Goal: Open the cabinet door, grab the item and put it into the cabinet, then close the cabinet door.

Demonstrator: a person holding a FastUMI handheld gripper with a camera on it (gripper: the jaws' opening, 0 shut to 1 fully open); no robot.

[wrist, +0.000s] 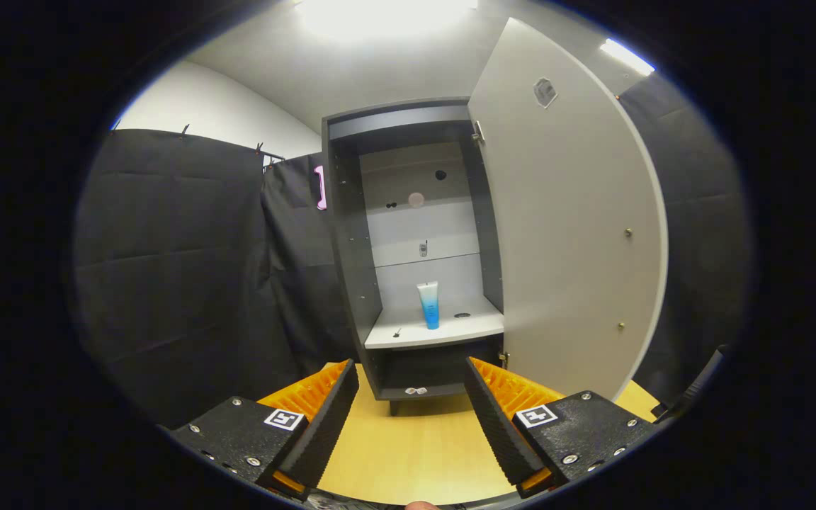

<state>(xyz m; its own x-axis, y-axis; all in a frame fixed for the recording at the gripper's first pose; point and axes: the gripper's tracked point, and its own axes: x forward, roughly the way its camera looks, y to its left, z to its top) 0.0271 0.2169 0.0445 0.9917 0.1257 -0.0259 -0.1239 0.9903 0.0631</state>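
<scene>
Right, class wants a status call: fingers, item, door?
Gripper fingers open, empty, back from cabinet. Tube upright on shelf. Door wide open, not yet closed. Nothing in the way.

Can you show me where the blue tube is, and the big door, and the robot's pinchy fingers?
blue tube (429, 306): gripper view, middle of its body, standing on the cabinet shelf.
cabinet door (564, 234): gripper view, its pale inner face, swung open.
gripper (411, 418): gripper view, the empty gap midway between its open fingertips.

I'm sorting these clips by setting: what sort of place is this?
Probably a staged recording booth, not a home: black cloth walls surround a lone tall grey cabinet, door open, blue-and-white tube standing on its shelf. The open gripper is empty.
</scene>
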